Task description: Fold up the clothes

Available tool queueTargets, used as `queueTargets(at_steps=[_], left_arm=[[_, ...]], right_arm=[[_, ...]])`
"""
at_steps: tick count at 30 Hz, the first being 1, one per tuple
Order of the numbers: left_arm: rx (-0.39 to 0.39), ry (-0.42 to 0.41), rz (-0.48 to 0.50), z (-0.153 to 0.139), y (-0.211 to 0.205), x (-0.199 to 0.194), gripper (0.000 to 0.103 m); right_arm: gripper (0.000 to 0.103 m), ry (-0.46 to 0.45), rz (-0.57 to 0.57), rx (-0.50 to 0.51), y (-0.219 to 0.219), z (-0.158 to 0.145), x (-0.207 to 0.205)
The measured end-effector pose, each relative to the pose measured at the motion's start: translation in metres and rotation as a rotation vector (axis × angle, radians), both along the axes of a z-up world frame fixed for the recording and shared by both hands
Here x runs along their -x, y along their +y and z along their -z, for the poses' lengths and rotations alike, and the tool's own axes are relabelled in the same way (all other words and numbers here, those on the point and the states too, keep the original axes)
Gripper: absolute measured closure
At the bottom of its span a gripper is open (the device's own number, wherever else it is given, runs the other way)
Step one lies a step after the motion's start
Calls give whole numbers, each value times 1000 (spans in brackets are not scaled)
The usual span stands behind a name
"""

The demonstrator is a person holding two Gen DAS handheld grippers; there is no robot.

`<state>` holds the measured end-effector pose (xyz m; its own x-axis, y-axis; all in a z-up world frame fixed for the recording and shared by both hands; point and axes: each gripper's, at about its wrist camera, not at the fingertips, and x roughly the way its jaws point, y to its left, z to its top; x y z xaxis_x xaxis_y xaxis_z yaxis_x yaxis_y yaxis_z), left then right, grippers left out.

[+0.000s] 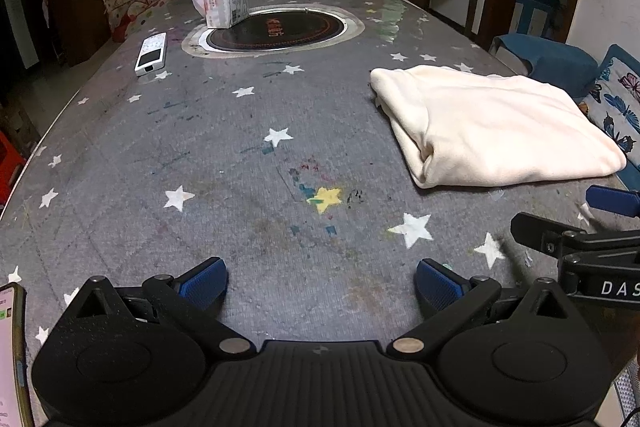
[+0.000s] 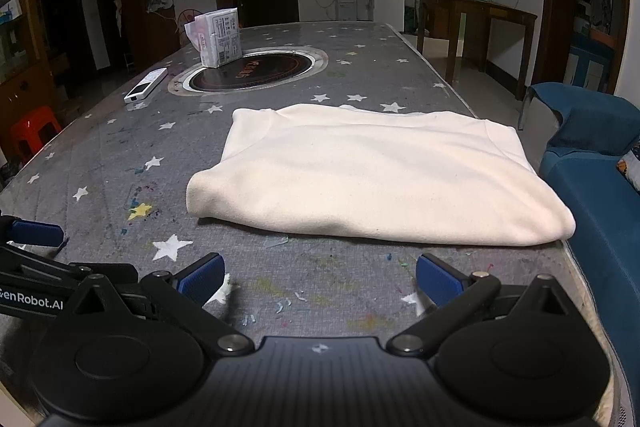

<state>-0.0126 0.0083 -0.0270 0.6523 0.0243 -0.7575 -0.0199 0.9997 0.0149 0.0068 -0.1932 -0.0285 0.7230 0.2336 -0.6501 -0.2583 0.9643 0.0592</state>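
Note:
A cream garment (image 2: 368,175) lies folded into a flat rectangle on the grey star-patterned table (image 2: 120,163), near its right edge. It also shows in the left wrist view (image 1: 496,127) at the right. My left gripper (image 1: 320,283) is open and empty, low over the table, left of the garment. My right gripper (image 2: 318,277) is open and empty, just in front of the garment's near edge. Part of the right gripper shows at the right of the left wrist view, and part of the left gripper at the left of the right wrist view.
A round black cooktop (image 2: 252,71) is set into the table's middle. A tissue pack (image 2: 218,37) stands on its rim and a white remote (image 2: 146,85) lies to its left. A blue sofa (image 2: 600,195) runs along the table's right edge. A phone (image 1: 12,355) sits at near left.

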Motion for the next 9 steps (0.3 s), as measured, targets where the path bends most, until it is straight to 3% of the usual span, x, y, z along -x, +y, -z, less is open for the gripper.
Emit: queueTargets(at_steps=[9], left_arm=[[-24,-8,-9,0,0,-2,0]], right_arm=[[0,3,5,-9,-2,1,-1]])
